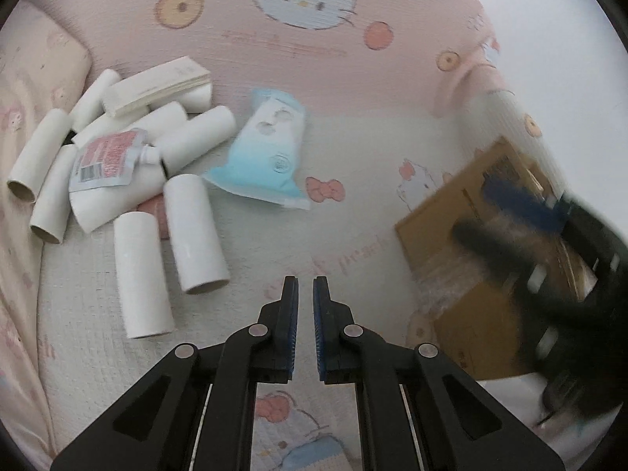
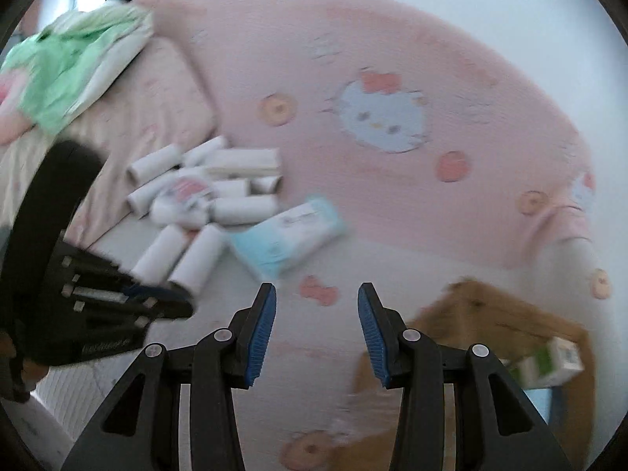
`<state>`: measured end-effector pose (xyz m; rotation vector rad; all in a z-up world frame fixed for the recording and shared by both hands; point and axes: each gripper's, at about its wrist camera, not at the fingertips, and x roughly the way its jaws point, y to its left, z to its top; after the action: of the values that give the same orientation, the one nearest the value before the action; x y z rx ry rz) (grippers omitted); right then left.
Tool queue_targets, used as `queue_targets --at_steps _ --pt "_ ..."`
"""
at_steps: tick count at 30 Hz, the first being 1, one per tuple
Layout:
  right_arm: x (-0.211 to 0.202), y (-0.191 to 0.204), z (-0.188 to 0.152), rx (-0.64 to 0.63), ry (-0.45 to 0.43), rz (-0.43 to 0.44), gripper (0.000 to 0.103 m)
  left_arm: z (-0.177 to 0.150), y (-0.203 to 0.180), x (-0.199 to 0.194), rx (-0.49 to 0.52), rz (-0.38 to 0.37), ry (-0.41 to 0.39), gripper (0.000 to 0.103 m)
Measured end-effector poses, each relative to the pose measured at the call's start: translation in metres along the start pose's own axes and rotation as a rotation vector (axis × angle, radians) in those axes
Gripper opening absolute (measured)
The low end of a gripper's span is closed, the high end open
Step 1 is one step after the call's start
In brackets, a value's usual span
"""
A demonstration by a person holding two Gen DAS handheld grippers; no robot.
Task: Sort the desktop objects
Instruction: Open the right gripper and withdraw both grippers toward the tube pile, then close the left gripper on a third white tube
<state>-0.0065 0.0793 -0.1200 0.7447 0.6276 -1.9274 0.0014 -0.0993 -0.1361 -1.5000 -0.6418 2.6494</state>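
Several white cardboard tubes (image 1: 194,231) lie in a heap at the left on a Hello Kitty bed cover, with a pink-labelled spout pouch (image 1: 108,159) and a flat white booklet (image 1: 157,84) on top. A blue-and-white wipes pack (image 1: 261,161) lies beside them; it also shows in the right wrist view (image 2: 288,233). My left gripper (image 1: 305,282) hovers above the cover near the tubes, its jaws nearly together with nothing between them. My right gripper (image 2: 317,290) is open and empty, above the cover left of a cardboard box (image 2: 506,322). It appears blurred over the box in the left wrist view (image 1: 510,216).
The open brown cardboard box (image 1: 463,235) stands at the right and holds a green-and-white carton (image 2: 549,361). A pink pillow (image 2: 392,98) rises behind the objects. Green and white cloth (image 2: 74,62) lies at the far left. A white wall (image 1: 549,31) borders the right side.
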Motion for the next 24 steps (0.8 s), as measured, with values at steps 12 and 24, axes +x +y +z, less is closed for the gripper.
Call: queue_targets --at_steps 12,24 --pt "0.07 0.047 -0.029 0.052 -0.069 0.104 0.04 0.016 0.031 0.029 -0.03 0.121 0.026 0.012" --pt "0.117 0.054 -0.048 0.138 -0.009 0.235 0.066 0.026 0.085 0.046 -0.284 0.066 0.094 0.056"
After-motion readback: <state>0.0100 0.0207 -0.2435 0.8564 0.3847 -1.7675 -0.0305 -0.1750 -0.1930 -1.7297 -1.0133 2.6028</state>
